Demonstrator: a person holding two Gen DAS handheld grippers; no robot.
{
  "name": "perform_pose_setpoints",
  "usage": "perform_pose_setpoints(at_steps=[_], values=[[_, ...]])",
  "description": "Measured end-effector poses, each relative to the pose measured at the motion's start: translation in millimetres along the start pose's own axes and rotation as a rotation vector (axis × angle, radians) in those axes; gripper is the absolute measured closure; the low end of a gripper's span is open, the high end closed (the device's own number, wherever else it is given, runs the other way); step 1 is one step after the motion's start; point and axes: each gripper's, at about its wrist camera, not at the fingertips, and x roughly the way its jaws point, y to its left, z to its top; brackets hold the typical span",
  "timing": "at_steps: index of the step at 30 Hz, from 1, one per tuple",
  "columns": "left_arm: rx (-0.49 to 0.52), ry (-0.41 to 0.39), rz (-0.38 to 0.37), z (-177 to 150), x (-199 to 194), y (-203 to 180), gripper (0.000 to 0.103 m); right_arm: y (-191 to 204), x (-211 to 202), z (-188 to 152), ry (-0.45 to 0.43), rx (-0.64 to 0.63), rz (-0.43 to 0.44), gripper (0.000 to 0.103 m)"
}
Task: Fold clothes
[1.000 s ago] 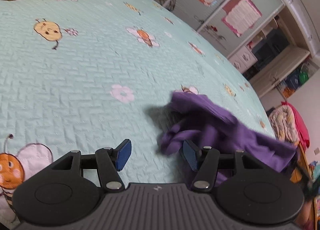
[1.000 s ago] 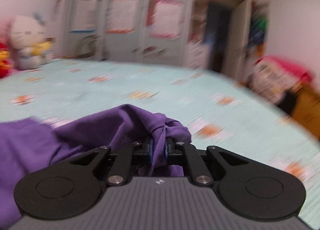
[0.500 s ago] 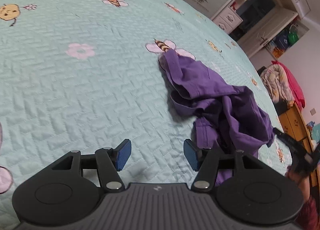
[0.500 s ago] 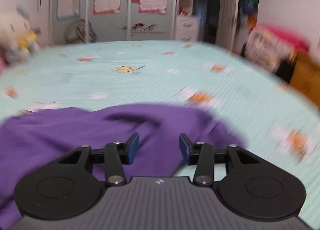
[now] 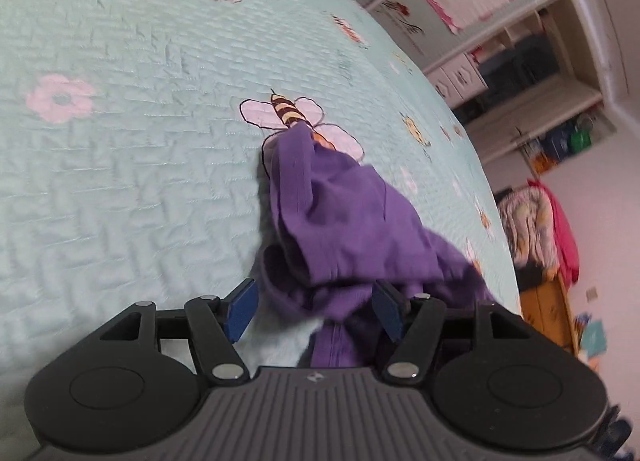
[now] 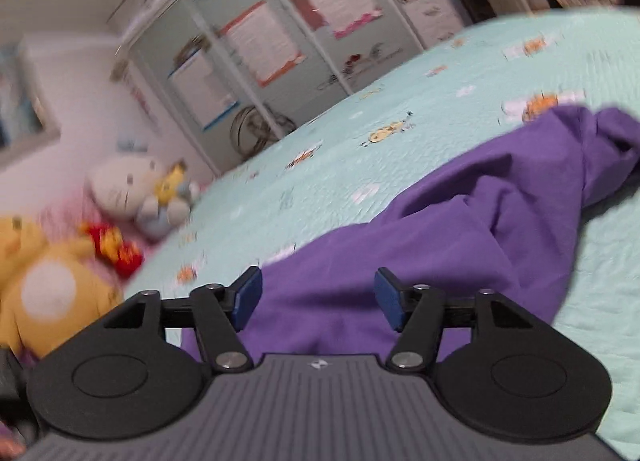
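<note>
Evidently, both tongs are opening: the left tongs (image 5: 314, 311) are straddling a bunched edge of the purple garment (image 5: 352, 221) without pinching it, the right tongs (image 6: 318, 299) hovering empty above it. Folding is barely starting; the garment is lying crumpled on the bed (image 5: 120, 165). Stuffed toys (image 6: 60, 273) are sitting well apart, obstructing nothing.

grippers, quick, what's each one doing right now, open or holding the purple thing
Left gripper: jaws opening, purple garment bunched between them, not pinched.
Right gripper: jaws opening, garment lies under and ahead of them, not held.
</note>
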Motion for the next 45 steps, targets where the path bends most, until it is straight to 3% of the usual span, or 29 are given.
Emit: perform_pose_setpoints(at_steps=[9, 14, 15, 16, 17, 19, 23, 26, 32, 37, 38, 42, 44, 45], values=[[-0.116, 0.028, 0.069, 30.6, 67.3, -5.9, 0.033, -23.9, 67.6, 28.8, -0.070, 0.079, 0.091, 0.035], [-0.090, 0.103, 0.075, 37.7, 100.4, -19.9, 0.034, -67.5, 84.0, 19.8, -0.071, 0.116, 0.126, 0.033], [-0.071, 0.109, 0.071, 41.2, 104.5, -23.7, 0.043, -80.7, 85.6, 14.5, -0.060, 0.161, 0.145, 0.033], [-0.030, 0.121, 0.071, 45.9, 109.3, -30.2, 0.078, -92.4, 85.5, 14.3, -0.061, 0.225, 0.186, 0.034], [0.011, 0.127, 0.074, 50.6, 113.6, -37.5, 0.094, -102.7, 84.5, 17.0, -0.071, 0.291, 0.236, 0.033], [0.099, 0.092, 0.109, 59.8, 117.2, -58.1, 0.095, -114.6, 87.0, 22.9, -0.096, 0.346, 0.275, 0.032], [0.235, -0.075, 0.129, 92.0, 106.9, -109.9, 0.096, -123.4, 89.4, 31.1, -0.110, 0.420, 0.295, 0.032], [0.351, -0.175, 0.148, 119.0, 101.5, -151.7, 0.096, -117.5, 76.6, 39.2, -0.175, 0.383, 0.282, 0.029], [0.588, -0.389, 0.260, 171.7, 100.5, -223.5, 0.096, -111.9, 53.8, 49.7, -0.329, 0.281, 0.189, 0.022], [0.671, -0.499, 0.390, 201.4, 123.8, -238.7, 0.096, -109.0, 69.1, 51.9, -0.268, 0.226, 0.175, 0.022], [0.683, -0.501, 0.417, 204.8, 132.4, -236.2, 0.096, -105.5, 71.8, 50.9, -0.252, 0.199, 0.176, 0.022], [0.730, -0.315, 0.534, 201.5, 191.6, -194.7, 0.085, -96.9, 79.9, 47.1, -0.183, 0.114, 0.179, 0.022], [0.684, -0.202, 0.543, 193.3, 203.4, -161.6, 0.071, -96.8, 88.2, 46.0, -0.135, 0.111, 0.171, 0.022], [0.651, -0.162, 0.542, 188.3, 204.8, -144.8, 0.071, -97.1, 90.5, 44.3, -0.116, 0.114, 0.165, 0.022]])
